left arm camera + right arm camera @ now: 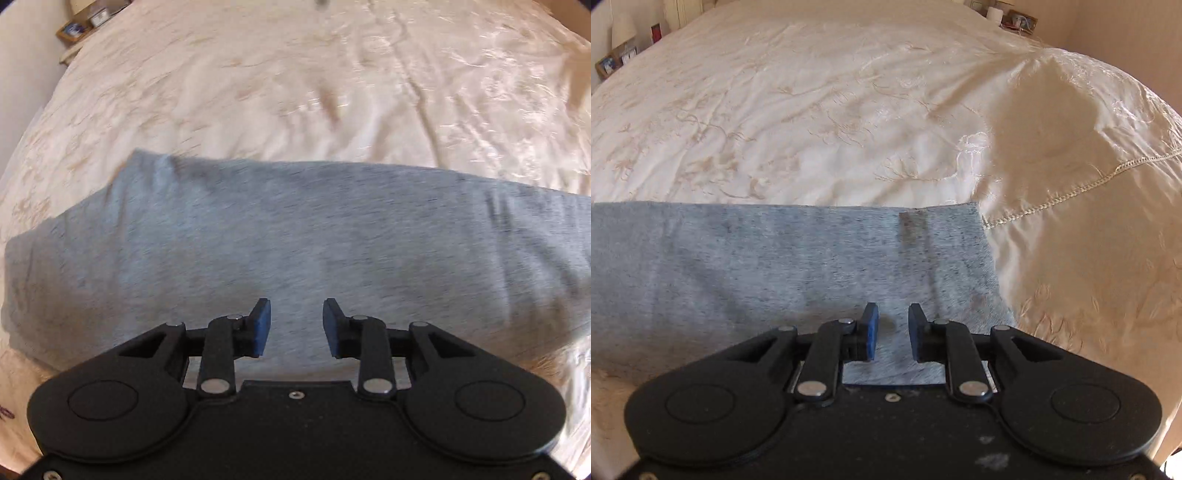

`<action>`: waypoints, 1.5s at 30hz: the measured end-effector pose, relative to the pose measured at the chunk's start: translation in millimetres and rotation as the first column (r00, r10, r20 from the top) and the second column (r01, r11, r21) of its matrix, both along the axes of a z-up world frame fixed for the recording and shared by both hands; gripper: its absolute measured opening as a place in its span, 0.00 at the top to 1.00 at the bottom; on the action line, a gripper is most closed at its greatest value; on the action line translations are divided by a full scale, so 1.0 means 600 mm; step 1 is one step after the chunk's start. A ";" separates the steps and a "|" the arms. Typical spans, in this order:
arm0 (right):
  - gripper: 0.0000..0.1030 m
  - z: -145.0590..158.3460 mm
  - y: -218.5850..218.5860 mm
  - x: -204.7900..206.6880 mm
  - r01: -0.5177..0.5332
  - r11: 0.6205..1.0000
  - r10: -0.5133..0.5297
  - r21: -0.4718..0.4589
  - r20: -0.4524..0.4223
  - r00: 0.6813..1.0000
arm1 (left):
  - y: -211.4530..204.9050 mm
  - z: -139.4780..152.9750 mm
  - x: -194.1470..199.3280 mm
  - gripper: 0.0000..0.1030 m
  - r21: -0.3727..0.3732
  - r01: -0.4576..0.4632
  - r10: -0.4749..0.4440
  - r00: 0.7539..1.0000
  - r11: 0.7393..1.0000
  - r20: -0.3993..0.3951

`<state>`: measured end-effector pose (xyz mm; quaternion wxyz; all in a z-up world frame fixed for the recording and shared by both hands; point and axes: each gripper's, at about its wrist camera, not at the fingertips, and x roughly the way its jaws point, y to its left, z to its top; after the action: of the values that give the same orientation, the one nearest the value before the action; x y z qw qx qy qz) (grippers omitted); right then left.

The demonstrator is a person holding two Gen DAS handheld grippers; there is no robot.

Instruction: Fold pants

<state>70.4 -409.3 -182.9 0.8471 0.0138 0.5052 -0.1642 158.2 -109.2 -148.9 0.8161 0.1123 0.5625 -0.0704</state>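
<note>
The grey pants (288, 243) lie folded flat as a wide band across the cream bedspread. In the left wrist view their left end narrows to a corner. My left gripper (296, 328) is open and empty, just above the pants' near part. In the right wrist view the pants (783, 266) end in a straight right edge with a small dark tag near the far edge. My right gripper (894, 332) is open and empty, low over the pants near that right end.
The cream embroidered bedspread (812, 110) fills the space beyond the pants. A raised pillow corner (1071, 122) sits to the right. A bedside shelf with small items (81, 26) is at the far left, and more small items stand at the far right (1015, 16).
</note>
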 end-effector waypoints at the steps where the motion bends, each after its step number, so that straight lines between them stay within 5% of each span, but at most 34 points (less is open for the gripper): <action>1: 0.86 -0.020 -0.023 0.011 0.013 0.999 -0.014 -0.032 -0.041 0.999 | -0.032 0.001 -0.001 0.60 -0.012 0.025 -0.025 1.000 1.000 -0.002; 4: 0.80 -0.029 -0.088 0.024 0.045 0.993 -0.050 -0.111 -0.046 0.998 | -0.111 0.001 -0.010 0.60 -0.036 0.095 -0.095 0.995 0.995 -0.005; 11: 0.70 0.018 -0.169 -0.033 0.073 0.988 -0.075 0.133 0.012 0.997 | -0.252 -0.038 -0.013 0.58 -0.059 0.276 -0.277 0.961 0.959 -0.012; 14: 0.68 0.027 -0.171 -0.066 0.088 0.979 -0.094 0.185 0.024 0.995 | -0.300 -0.083 0.022 0.56 0.017 0.290 -0.290 0.957 0.957 -0.033; 17: 0.66 0.031 -0.179 -0.075 0.074 0.963 -0.085 0.260 0.034 0.996 | -0.320 -0.086 0.059 0.57 0.013 0.262 -0.262 0.965 0.965 -0.028; 28: 0.61 -0.031 -0.241 -0.018 0.071 0.897 -0.063 0.436 -0.032 0.998 | -0.235 0.007 0.109 0.57 -0.091 0.104 -0.105 0.994 0.990 0.000; 35: 0.58 -0.062 -0.261 0.029 0.032 0.848 -0.027 0.530 -0.017 1.000 | -0.158 -0.008 0.067 0.57 -0.058 0.003 -0.007 0.998 0.998 -0.061; 37: 0.68 -0.058 -0.261 0.027 0.032 0.830 -0.031 0.556 -0.011 0.999 | -0.144 -0.016 0.056 0.57 -0.054 -0.024 0.020 0.996 0.998 -0.084; 38: 0.89 -0.054 -0.260 0.024 0.025 0.826 -0.025 0.563 -0.009 1.000 | -0.140 -0.020 0.053 0.57 -0.059 -0.037 0.031 0.995 0.998 -0.096; 41: 0.88 -0.023 -0.263 -0.001 0.058 0.774 -0.091 0.630 0.020 0.996 | -0.150 -0.032 0.061 0.57 -0.074 -0.035 0.027 0.994 0.997 -0.107; 45: 0.89 0.041 -0.242 -0.019 0.019 0.805 -0.086 0.593 0.086 0.993 | -0.190 -0.060 0.103 0.57 -0.064 -0.012 0.007 0.998 0.998 -0.069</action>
<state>59.0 -554.7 -158.4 0.8221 0.2993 0.4838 -0.0215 220.3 -223.0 -184.6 0.7997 0.0808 0.5883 -0.0883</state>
